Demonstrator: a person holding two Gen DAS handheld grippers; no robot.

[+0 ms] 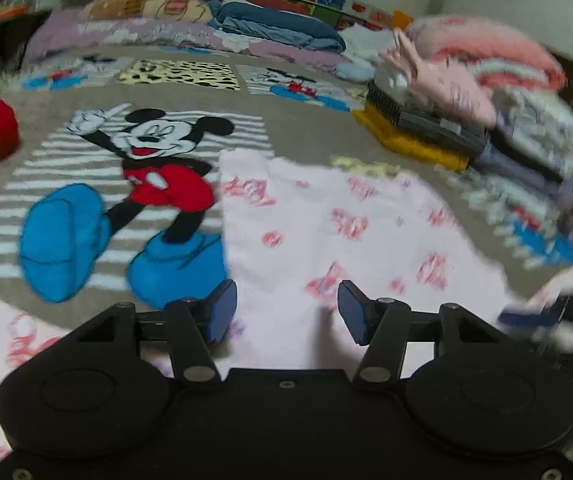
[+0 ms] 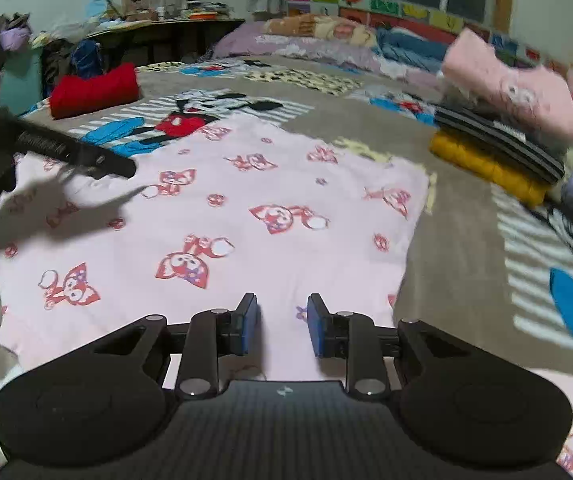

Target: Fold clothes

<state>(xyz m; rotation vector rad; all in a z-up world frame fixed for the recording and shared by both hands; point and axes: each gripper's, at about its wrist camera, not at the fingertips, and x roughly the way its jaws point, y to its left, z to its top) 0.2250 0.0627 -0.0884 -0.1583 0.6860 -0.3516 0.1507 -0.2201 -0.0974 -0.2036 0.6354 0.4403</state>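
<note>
Beneath both open hand-held grippers (image 2: pixel 282 324) lies the pink garment (image 2: pixel 246 208).

Bed blanket (image 2: pixel 366 128) carries pink garment (image 2: pixel 246 216), red bundle (image 2: pixel 94 90), folded stack (image 2: pixel 498 148).

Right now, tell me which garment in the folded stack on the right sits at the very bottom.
The yellow garment is at the bottom, lying directly on the blanket. The dark striped garment lies on it, and the pink garment tops the stack.
</note>
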